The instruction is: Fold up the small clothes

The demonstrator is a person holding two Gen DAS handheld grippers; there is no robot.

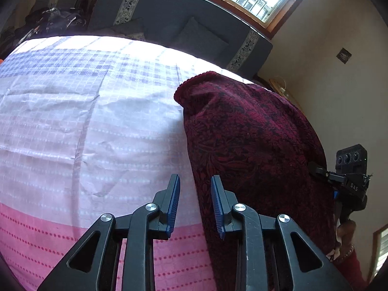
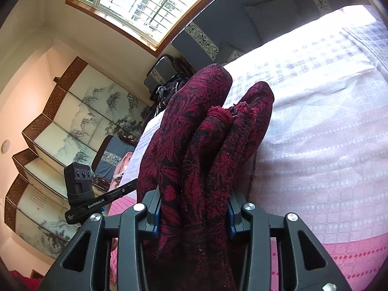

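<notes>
A dark red patterned knit garment [image 1: 252, 140] hangs in folds over the right part of the bed. My left gripper [image 1: 195, 203] is open and empty, its blue pads just left of the cloth's near edge. My right gripper [image 2: 192, 208] is shut on a thick bunch of the same garment [image 2: 206, 131], which rises in several folds between the fingers and hides the fingertips. The right gripper's body [image 1: 349, 177] shows at the right edge of the left wrist view, behind the cloth.
The bed sheet [image 1: 72, 121] is checked white and lilac with a pink band [image 1: 36, 240] near me. A grey sofa with cushions [image 1: 194, 31] stands beyond the bed under a window. A painted folding screen [image 2: 60, 131] and chairs stand to one side.
</notes>
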